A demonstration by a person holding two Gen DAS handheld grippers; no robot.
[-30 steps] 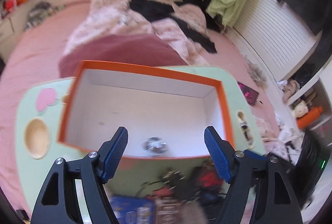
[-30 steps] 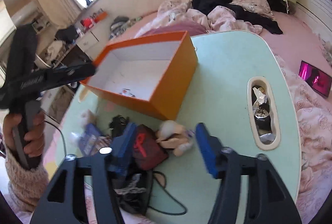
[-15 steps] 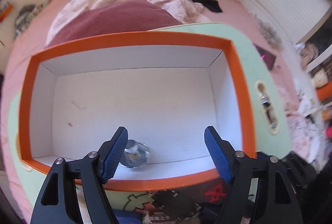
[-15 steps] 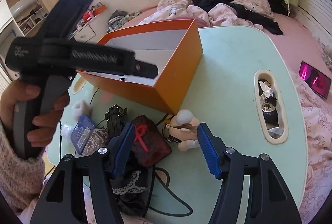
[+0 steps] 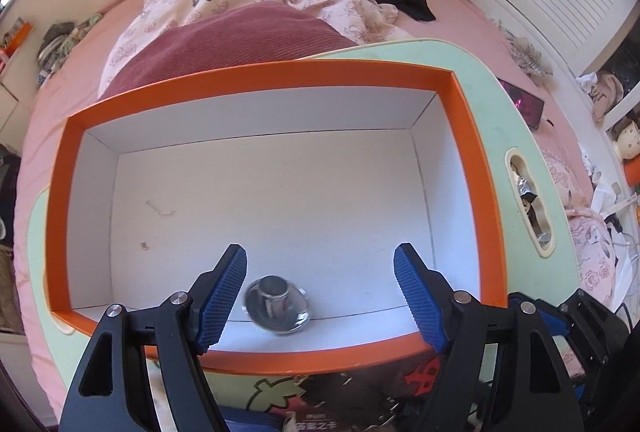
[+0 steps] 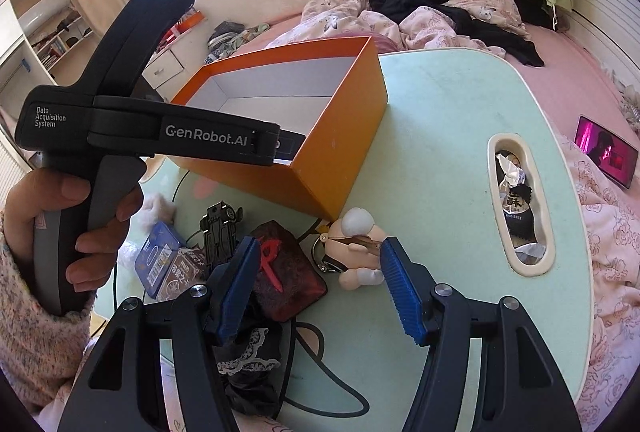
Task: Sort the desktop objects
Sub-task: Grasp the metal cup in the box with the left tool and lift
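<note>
Two sets of fingers, both spread wide, nothing clamped in either. Left gripper (image 5: 318,272) hovering over the orange box (image 5: 260,75), tips inside its rim. Below and between those fingers, nearer the left one: a clear glass knob (image 5: 277,306) with a dark core, lying on the white floor of the box by the near wall, blurred, so possibly rolling. Probably hard, smooth, slippery and breakable; already sorted, by the look of it.

Right gripper (image 6: 320,252) poised above the clutter on the tabletop (image 6: 440,135), on the near side of the box. Between its fingers, close to the right one: a small doll keychain (image 6: 358,252) lying on its side, metal ring at its left. Just past the left finger: a red pouch (image 6: 280,272). Under that finger: a black lacy cloth (image 6: 244,360). Beyond it: a black toy car (image 6: 220,228) and a blue packet (image 6: 160,264).

Likeliest next pick: the doll. Looks light, rigid, rounded and lumpy, so apt to squirt out if pinched on the head. Better to close across the torso, fingers low, ring hanging free. Pouch soft and forgiving. Cloth limp, liable to drag the black cable (image 6: 344,404) along.
</note>
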